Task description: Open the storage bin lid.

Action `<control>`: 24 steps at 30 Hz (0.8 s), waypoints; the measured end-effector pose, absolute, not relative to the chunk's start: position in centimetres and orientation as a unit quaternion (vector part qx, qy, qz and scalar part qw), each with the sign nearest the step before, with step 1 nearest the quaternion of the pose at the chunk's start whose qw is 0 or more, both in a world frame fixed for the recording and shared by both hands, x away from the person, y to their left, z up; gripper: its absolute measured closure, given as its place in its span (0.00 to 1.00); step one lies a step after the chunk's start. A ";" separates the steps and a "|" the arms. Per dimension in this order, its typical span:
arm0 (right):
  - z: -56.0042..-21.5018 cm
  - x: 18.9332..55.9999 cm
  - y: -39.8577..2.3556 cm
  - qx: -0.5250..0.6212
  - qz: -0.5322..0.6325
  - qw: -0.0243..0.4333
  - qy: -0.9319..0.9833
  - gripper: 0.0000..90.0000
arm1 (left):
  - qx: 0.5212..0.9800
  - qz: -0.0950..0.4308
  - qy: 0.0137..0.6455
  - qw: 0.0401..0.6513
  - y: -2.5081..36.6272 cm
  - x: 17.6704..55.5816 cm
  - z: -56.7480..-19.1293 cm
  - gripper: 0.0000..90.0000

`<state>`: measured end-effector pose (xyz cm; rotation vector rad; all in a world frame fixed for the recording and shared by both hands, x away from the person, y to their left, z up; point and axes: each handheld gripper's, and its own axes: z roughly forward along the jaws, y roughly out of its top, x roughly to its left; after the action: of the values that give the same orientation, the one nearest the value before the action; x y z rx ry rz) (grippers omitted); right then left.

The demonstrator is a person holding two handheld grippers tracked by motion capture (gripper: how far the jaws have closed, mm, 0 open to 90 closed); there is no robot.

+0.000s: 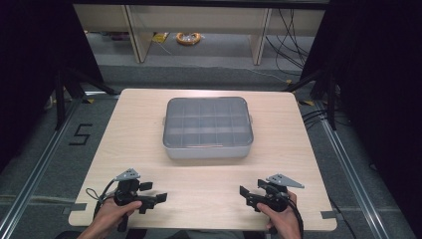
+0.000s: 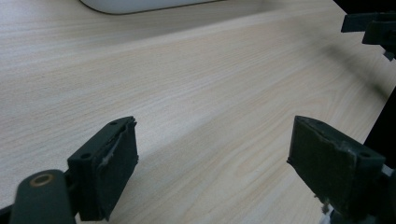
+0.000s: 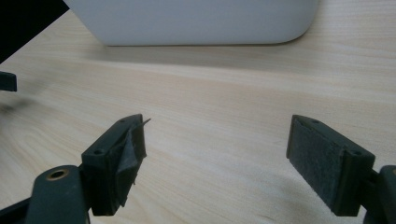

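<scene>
In the high view, a grey compartment box [image 1: 207, 127] with a clear lid is seen on the light wooden tabletop [image 1: 139, 129], set slightly toward the far edge and about midway between the left and right edges. Its lid is down, and rows of small compartments are visible through it. The left gripper [image 1: 155, 193] is held by a hand [image 1: 110, 216] just inside the near edge, toward the near left corner, and is pointed to the right. The right gripper [image 1: 245, 195] is held by the other hand [image 1: 283, 219] toward the near right corner and is pointed to the left, so the 2 grippers face each other across a bare strip of tabletop. Both are well apart from the box.

In the left gripper view, the 2 black jaws are seen standing wide apart, with bare wood between them and nothing gripped. The pad [image 2: 116, 163] on the left jaw looks frayed along its edge. A rounded corner of the box [image 2: 140, 4] appears at the top edge, and the right gripper [image 2: 373, 29] is seen at the upper right, near the tabletop's edge.

In the right gripper view, the jaws are likewise spread wide and nothing is held between them. The pad [image 3: 130, 158] on the left jaw is torn and peeling. The pale side wall of the box [image 3: 201, 21] is seen across the top, resting on the tabletop well ahead of the jaws.
</scene>
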<state>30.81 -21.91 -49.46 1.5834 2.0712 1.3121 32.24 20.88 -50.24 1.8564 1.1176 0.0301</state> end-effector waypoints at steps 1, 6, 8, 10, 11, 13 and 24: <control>-49.4 30.8 -21.9 0.541 0.447 0.108 0.704 0.23 | 0.757 0.012 0.455 0.469 20.9 32.3 -50.2 0.16; -49.8 31.2 -22.2 0.527 0.458 0.121 0.705 0.23 | 0.754 0.016 0.461 0.468 21.1 32.4 -50.2 0.16; -49.8 31.2 -22.2 0.526 0.458 0.126 0.706 0.23 | 0.754 0.016 0.462 0.467 21.2 32.4 -50.3 0.16; -49.7 31.2 -22.2 0.526 0.447 0.127 0.712 0.23 | 0.753 0.015 0.462 0.467 21.2 32.4 -50.3 0.16; -49.6 31.2 -22.1 0.512 0.434 0.145 0.726 0.23 | 0.754 0.015 0.463 0.466 21.2 32.5 -50.3 0.16; -49.6 31.2 -21.9 0.515 0.438 0.139 0.724 0.23 | 0.753 0.014 0.464 0.466 21.2 32.5 -50.3 0.16; -49.4 32.0 -21.8 0.499 0.437 0.172 0.728 0.24 | 0.746 0.020 0.471 0.471 21.2 33.0 -50.1 0.16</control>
<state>32.00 -21.82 -49.40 1.4159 2.0669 1.2407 33.05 21.19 -50.11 1.8280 1.1531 0.0494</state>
